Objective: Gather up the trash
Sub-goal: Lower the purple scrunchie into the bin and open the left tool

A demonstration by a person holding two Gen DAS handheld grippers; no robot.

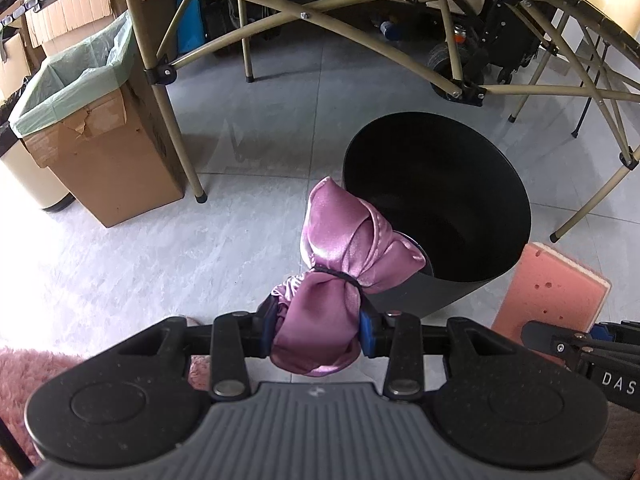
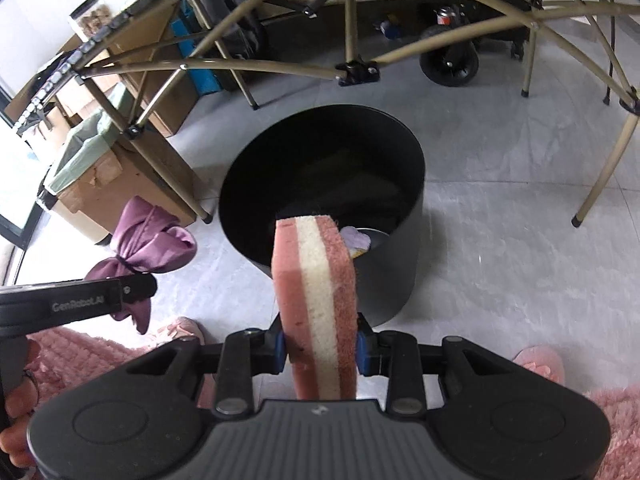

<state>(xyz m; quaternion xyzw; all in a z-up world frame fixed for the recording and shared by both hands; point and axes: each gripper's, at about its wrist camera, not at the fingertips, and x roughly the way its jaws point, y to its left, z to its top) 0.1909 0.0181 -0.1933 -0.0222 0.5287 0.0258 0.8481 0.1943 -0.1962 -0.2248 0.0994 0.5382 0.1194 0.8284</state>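
Note:
A round black bin (image 1: 440, 184) (image 2: 320, 172) stands on the grey tiled floor. My left gripper (image 1: 320, 330) is shut on a pink satin bow scrunchie (image 1: 340, 252), held just short of the bin's near rim. In the right wrist view the same bow (image 2: 144, 240) hangs left of the bin. My right gripper (image 2: 320, 346) is shut on a pink and cream layered sponge (image 2: 316, 292), which stands on edge over the bin's near rim. The sponge (image 1: 552, 288) also shows at the right of the left wrist view. A small pale item (image 2: 356, 238) lies inside the bin.
A cardboard box lined with a green bag (image 1: 96, 120) (image 2: 100, 168) stands to the left beside folding table legs (image 1: 176, 128). More table frames (image 2: 360, 68), a wheeled cart (image 2: 450, 64) and boxes fill the back. A pink fluffy rug (image 1: 24, 380) and pink slippers (image 2: 540, 364) lie near me.

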